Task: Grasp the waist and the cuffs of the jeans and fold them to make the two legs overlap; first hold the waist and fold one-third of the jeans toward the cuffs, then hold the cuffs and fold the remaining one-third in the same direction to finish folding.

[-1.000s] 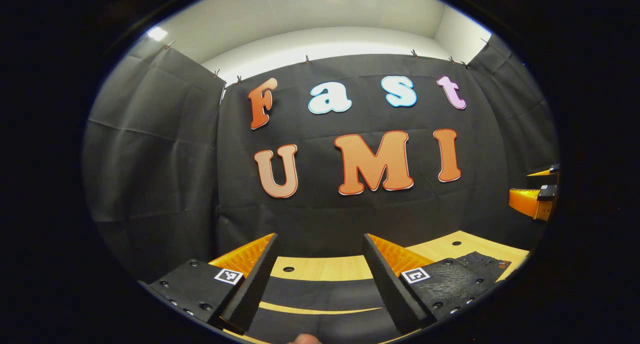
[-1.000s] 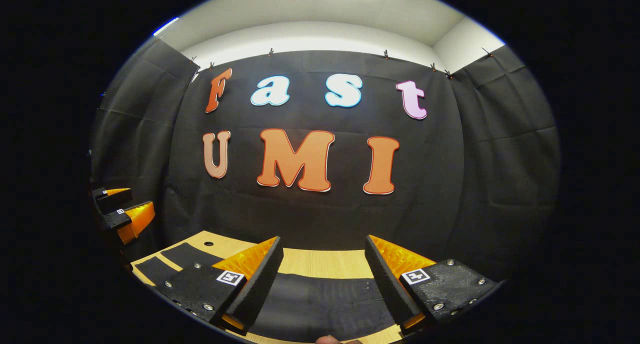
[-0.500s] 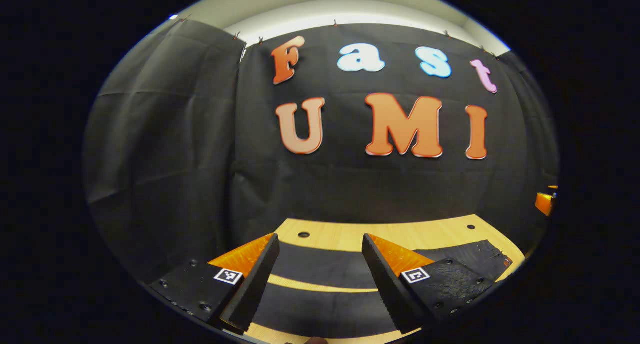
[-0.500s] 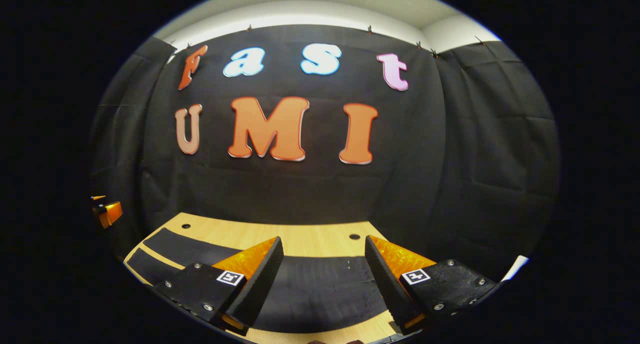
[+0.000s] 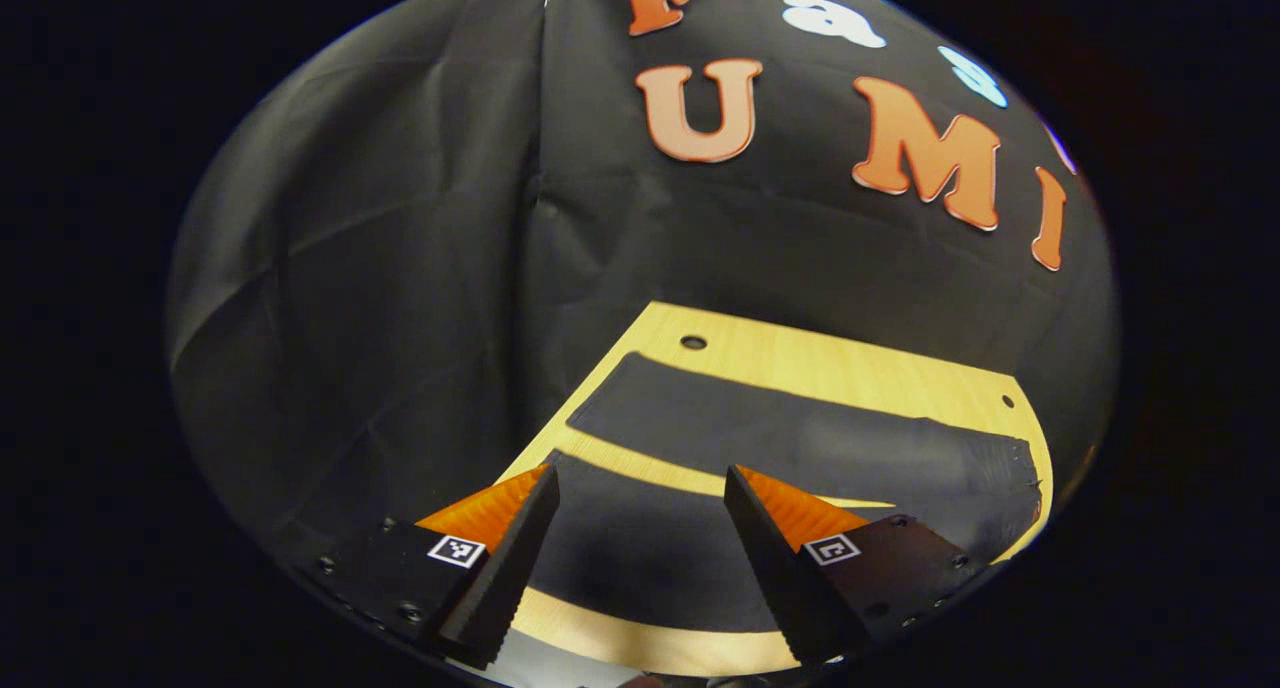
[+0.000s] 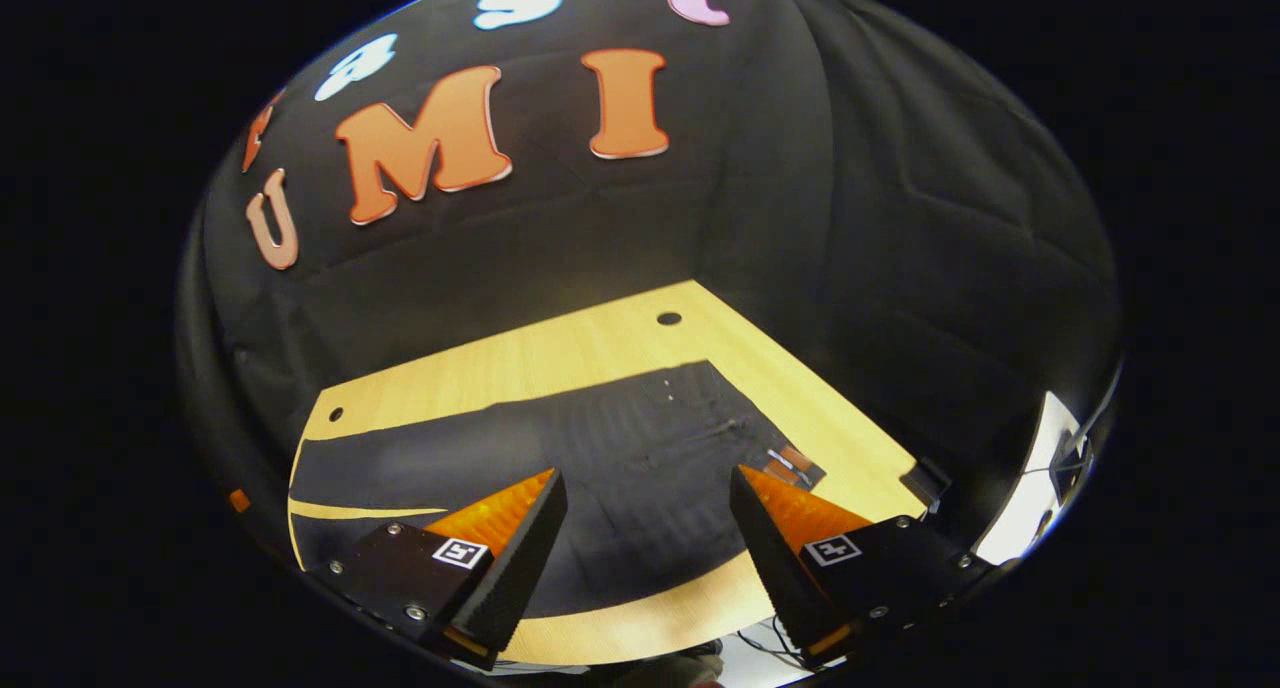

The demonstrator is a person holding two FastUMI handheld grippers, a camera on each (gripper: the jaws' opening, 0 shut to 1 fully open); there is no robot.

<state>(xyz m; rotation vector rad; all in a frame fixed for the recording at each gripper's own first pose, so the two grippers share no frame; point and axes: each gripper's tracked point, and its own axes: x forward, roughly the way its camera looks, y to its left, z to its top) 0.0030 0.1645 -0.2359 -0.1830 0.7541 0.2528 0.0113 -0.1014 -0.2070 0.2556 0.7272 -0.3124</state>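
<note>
Black jeans lie flat on a light wooden table. In the left gripper view the two legs (image 5: 800, 448) run side by side with a strip of wood between them, cuffs toward the table's left end. My left gripper (image 5: 640, 558) hangs open above the near leg's cuff end. In the right gripper view the waist end (image 6: 650, 468) shows, with stitching and a small leather patch (image 6: 790, 463) at its right edge. Above the waist, my right gripper (image 6: 648, 558) is open, nothing between its fingers.
The table (image 5: 830, 363) has small round holes near its far corners (image 6: 668, 319). Black cloth walls close in the back and both sides. Past the table's right end lies a pale floor with cables (image 6: 1050, 448).
Both grippers have tipped downward and turned outward, the left toward the cuffs, the right toward the waist. Much more of the table and jeans shows now. Both stay open.
</note>
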